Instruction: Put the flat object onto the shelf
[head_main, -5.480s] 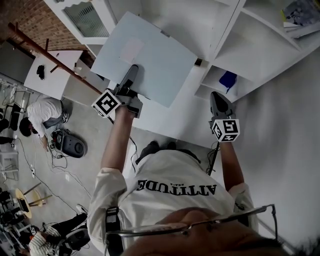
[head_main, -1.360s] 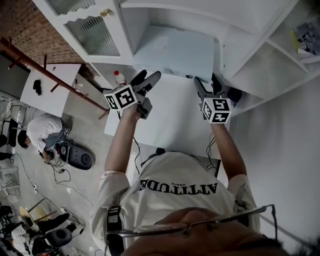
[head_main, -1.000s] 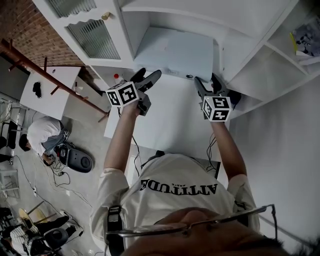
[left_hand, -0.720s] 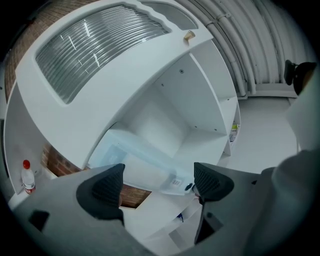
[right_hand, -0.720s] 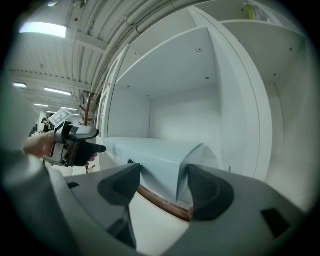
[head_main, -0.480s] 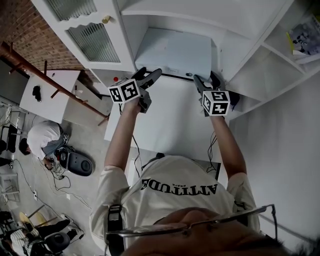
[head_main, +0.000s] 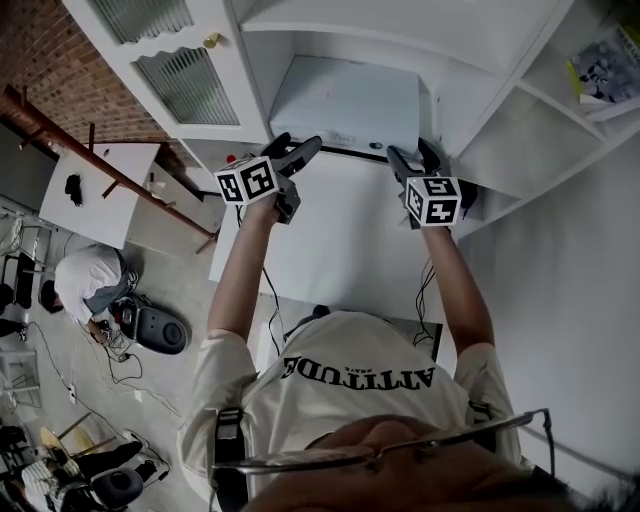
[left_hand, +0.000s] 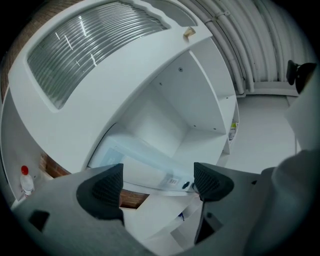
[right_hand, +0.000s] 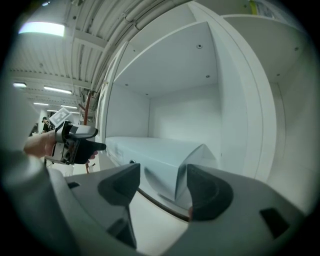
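Note:
The flat object (head_main: 345, 100) is a pale blue slab lying flat inside the white shelf compartment (head_main: 446, 88). Its front edge carries a small label and sits at the compartment's mouth. My left gripper (head_main: 297, 150) stands open just in front of that edge's left part, holding nothing. At the right corner, my right gripper (head_main: 412, 158) is also open and empty. In the left gripper view the slab (left_hand: 145, 160) shows beyond the left gripper (left_hand: 157, 182). In the right gripper view its near corner (right_hand: 165, 155) lies just past the right gripper (right_hand: 161, 187), and the left gripper (right_hand: 75, 142) appears at the left.
A ribbed-glass cabinet door (head_main: 185, 70) stands open at the left. A red-capped bottle (head_main: 232, 158) sits below it. A white counter (head_main: 330, 235) spreads under the grippers. More open compartments lie at the right, one with a booklet (head_main: 605, 65). A person (head_main: 90, 285) crouches on the floor far left.
Earlier my left gripper held the slab tilted over the counter; now the slab lies in the compartment and both grippers are open. Over the last second the grippers barely shifted.

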